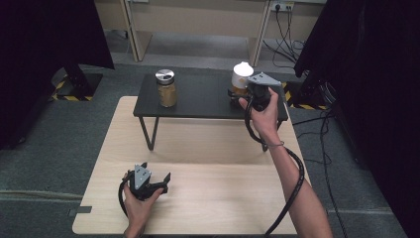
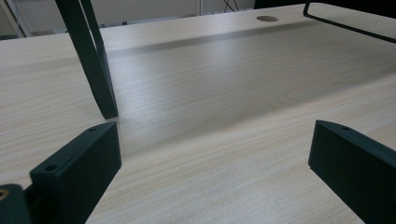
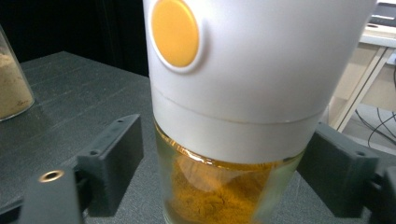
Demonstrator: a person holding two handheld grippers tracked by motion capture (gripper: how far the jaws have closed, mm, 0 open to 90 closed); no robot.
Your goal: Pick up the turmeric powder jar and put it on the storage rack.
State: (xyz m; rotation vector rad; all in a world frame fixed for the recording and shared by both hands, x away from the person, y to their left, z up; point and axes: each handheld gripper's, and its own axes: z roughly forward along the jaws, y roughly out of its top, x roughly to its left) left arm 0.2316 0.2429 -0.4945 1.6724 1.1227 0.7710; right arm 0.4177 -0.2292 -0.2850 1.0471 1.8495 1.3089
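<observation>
Here the right gripper (image 1: 236, 95) is reaching up to the low black shelf (image 1: 198, 99) that stands across the far part of the wooden table (image 1: 208, 193), and its jaws are sitting spread on either side of a spice jar (image 1: 241, 78) with a tall white cap. In the right gripper view the jar (image 3: 243, 140) is standing upright between the two black jaws, glass body half full of orange-yellow powder, with a visible gap on the left side; on the right the jaw is very near the glass, and whether it is touching cannot be told. So the claw is released, not yet clenched. It is likely being held at the height of the glass, just under the cap, because that is the narrower part and gives the pads a flat grip.

The jar is standing near the shelf's right end, close to its front edge, which is making it easy to reach from the person's side. A second jar (image 1: 166, 88), with a silver lid and tan contents, is standing well apart toward the shelf's left end.

The left gripper (image 1: 148, 180) is resting low over the table near its front left corner, jaws spread and empty above bare wood (image 2: 210, 140), probably parked out of the way.
</observation>
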